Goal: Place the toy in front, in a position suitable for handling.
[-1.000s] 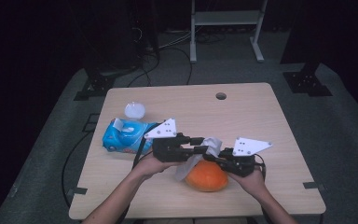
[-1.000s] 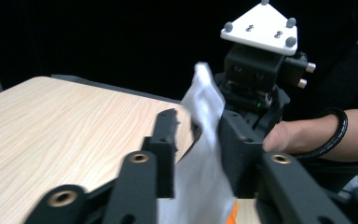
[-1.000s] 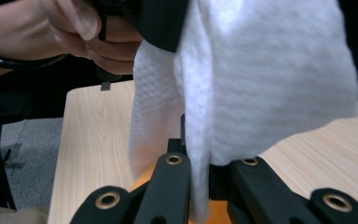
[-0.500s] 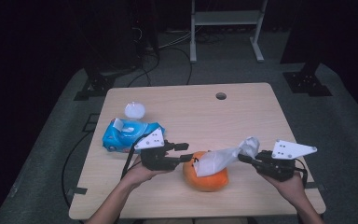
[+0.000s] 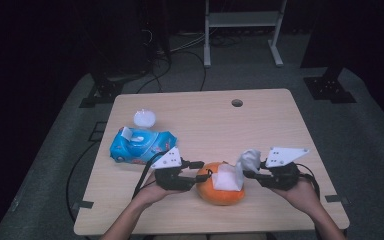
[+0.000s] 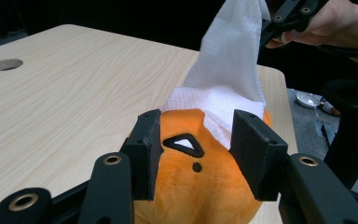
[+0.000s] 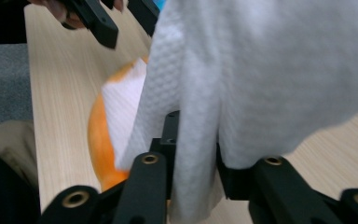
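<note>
An orange plush [image 5: 219,192] lies near the table's front edge. A white wipe [image 5: 228,178] is draped over its top, one end rising to the right. My right gripper [image 5: 253,173] is at that raised end. Its jaws have just been opening, and the wipe [image 7: 242,84] hangs loosely between and over them [image 7: 198,140]. My left gripper [image 5: 203,173] is at the plush's left side. Its jaws have also just been opening and stand apart [image 6: 198,140] around the plush's top [image 6: 191,177], not squeezing it. The left gripper view shows the wipe [image 6: 228,79] rising to the right gripper [image 6: 284,18].
A blue pack of wipes [image 5: 141,145] lies at the left of the wooden table [image 5: 260,125], with a small white round lid [image 5: 144,118] behind it. A cable hole [image 5: 237,103] sits near the far edge. A white rack [image 5: 242,30] stands on the floor beyond.
Both grippers were together over the plush. The right one pulled the wipe out to the right, and the wipe now sags onto the plush. The left gripper sank to the plush's left side.
</note>
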